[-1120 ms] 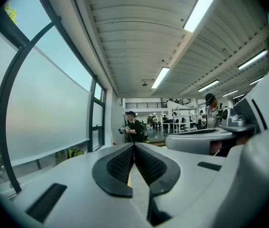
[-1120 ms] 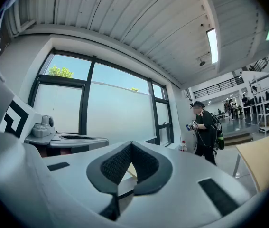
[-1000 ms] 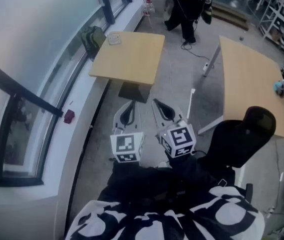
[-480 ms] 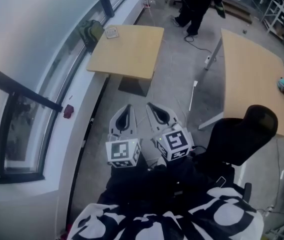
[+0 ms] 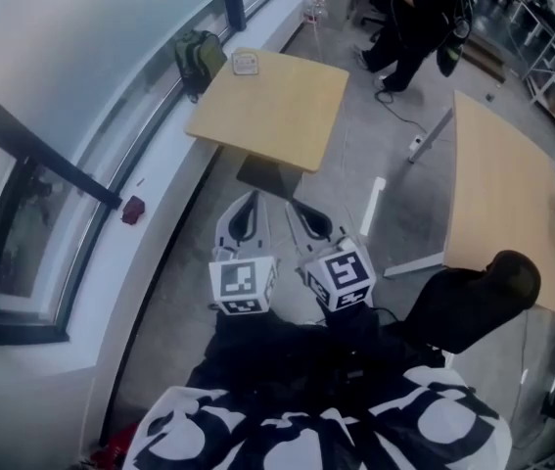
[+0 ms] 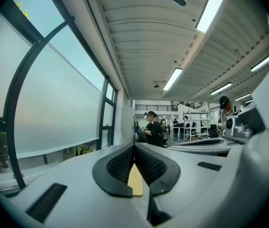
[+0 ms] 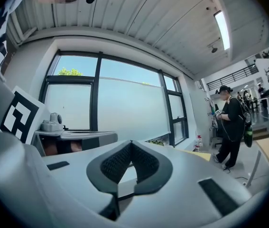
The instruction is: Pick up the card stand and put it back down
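The card stand (image 5: 246, 64) is a small pale object at the far left corner of a light wooden table (image 5: 277, 106) ahead of me. Both grippers hang side by side over the grey floor, short of the table's near edge and well apart from the stand. My left gripper (image 5: 252, 198) is shut with nothing in it, its pads meeting at the tip (image 6: 134, 148). My right gripper (image 5: 296, 205) is shut and empty too (image 7: 131, 144). A tan sliver of the table (image 6: 135, 182) shows between the left pads.
A green backpack (image 5: 197, 59) lies by the window beside the table. A longer wooden table (image 5: 502, 194) and a black office chair (image 5: 473, 302) stand at the right. A person in black (image 5: 419, 18) stands beyond the tables. A small red object (image 5: 132, 210) sits on the sill.
Both grippers and the head view have moved forward toward the small table, which now looks nearer. The person in black has shifted to the right at the back.
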Demonstrator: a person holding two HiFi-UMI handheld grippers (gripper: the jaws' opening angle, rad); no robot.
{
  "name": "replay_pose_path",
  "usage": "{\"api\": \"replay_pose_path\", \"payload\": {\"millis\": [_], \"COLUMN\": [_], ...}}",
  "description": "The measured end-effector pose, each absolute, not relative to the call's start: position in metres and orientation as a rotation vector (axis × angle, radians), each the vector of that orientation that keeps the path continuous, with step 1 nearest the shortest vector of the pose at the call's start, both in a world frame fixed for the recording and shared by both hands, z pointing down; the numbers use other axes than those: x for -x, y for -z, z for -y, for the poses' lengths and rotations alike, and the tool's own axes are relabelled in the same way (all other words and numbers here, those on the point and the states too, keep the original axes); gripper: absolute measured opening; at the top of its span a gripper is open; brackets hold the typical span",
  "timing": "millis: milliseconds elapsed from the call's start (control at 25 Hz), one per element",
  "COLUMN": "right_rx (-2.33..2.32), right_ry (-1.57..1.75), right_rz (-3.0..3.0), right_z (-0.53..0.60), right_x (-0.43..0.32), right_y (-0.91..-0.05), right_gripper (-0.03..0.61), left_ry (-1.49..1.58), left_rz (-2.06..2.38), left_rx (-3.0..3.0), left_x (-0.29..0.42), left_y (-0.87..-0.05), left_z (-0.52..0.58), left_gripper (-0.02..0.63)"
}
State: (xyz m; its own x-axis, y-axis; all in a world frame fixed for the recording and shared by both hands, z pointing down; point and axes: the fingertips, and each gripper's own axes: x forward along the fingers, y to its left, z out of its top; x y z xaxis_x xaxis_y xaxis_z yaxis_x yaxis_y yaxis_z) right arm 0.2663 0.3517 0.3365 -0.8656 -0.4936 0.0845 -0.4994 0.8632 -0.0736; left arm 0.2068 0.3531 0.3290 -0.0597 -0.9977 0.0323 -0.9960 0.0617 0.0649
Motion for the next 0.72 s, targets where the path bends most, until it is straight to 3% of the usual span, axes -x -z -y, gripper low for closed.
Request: {"api": "replay_pose_path", "payload": {"millis": [480, 720], "right_rx": [-0.676, -0.668], "right_ry": [-0.116, -0.142], "right_rz": [3.001, 2.946], "right_z": [-0.321, -0.312], "right_x": [-0.115, -0.077], "right_y": [-0.34, -0.359], "right_gripper": [0.021, 0.021], "left_ry": [0.056, 0.073], "left_rz": [2.343, 2.288], "left_rx": [-2.004, -1.976], "left_x": [-0.056, -0.017], "left_y": [-0.333, -0.349], "left_z": [-0.339, -0.334], "left_gripper": [0.006, 0.006]}}
